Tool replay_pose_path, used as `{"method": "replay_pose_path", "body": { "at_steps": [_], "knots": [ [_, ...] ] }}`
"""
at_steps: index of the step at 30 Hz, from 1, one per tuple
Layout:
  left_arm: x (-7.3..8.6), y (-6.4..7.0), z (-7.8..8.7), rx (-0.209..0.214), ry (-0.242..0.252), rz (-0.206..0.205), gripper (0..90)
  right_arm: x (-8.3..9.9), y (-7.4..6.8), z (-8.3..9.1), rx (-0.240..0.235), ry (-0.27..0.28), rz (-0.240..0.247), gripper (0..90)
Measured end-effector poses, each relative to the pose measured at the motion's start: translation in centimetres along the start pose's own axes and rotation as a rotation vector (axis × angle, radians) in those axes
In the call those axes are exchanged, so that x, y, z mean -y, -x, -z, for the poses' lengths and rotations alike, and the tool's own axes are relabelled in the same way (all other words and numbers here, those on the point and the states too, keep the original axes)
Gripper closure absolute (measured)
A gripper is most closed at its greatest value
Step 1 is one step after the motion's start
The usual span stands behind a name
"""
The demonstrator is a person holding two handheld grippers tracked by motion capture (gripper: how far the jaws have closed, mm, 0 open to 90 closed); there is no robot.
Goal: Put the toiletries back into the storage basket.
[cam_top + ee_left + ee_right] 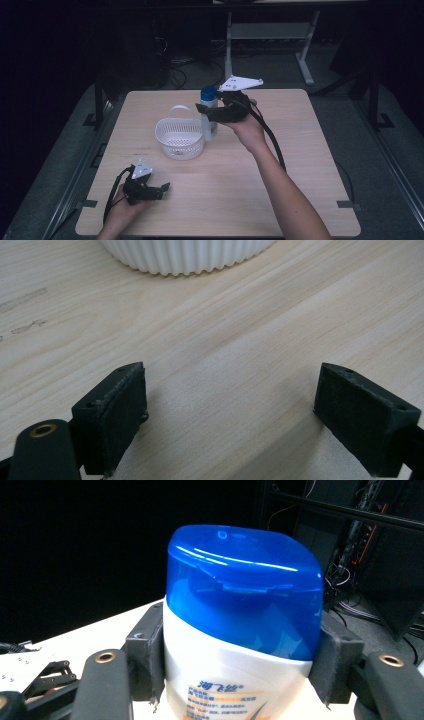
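- The light wooden surface (300,150) takes up the middle of the high view, with dark floor and cables behind it at the top of the frame.
- The person's right forearm (290,200) comes up from the lower right of the high view and reaches toward the centre.
- The white ribbed basket (179,136) sits just left of centre on the surface, handle standing upright; in the left claw view its ribbed wall (187,255) shows at the top edge.
- There's the bottle (209,114), white body with a blue cap, upright just to the right of the basket and very close to it. I cannot tell whether the two touch, or whether the bottle's base is on the surface.
- The right claw (207,112) is at that bottle, centre of the high view, grey plate on top. In the right claw view the two black pads are pressed against the bottle (240,630) on both sides, just below the blue cap (245,585): it is pinching the bottle.
- The left claw (162,190) lies low at the lower left of the high view, held in the left hand (120,207), well apart from the basket. In its own view the left claw (230,410) has its jaws spread wide over bare wood, nothing between them.
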State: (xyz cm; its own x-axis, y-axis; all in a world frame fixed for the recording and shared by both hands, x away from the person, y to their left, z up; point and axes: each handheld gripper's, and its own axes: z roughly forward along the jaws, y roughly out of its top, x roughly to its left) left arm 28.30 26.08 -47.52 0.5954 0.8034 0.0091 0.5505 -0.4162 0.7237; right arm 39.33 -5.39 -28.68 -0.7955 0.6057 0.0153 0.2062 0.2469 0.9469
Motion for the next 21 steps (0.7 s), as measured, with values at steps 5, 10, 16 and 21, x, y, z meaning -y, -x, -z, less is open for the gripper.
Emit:
{"method": "replay_pose_path", "body": {
  "at_steps": [5,10,16,21],
  "knots": [
    [0.0,0.0,0.0,0.001,0.0,0.0,13.2,-0.4,-0.1,-0.8,-0.001,0.004,0.009,35.4],
    [0.0,0.0,0.0,0.001,0.0,-0.001,13.2,-0.8,-0.2,-1.7,-0.005,-0.001,0.013,35.4],
    [0.0,0.0,0.0,0.002,0.001,0.002,13.2,-1.4,-0.5,-2.8,-0.008,-0.002,0.023,35.4],
    [0.0,0.0,0.0,0.002,-0.001,-0.001,13.2,-1.3,-0.6,-3.7,-0.02,-0.012,0.019,35.4]
  ]
}}
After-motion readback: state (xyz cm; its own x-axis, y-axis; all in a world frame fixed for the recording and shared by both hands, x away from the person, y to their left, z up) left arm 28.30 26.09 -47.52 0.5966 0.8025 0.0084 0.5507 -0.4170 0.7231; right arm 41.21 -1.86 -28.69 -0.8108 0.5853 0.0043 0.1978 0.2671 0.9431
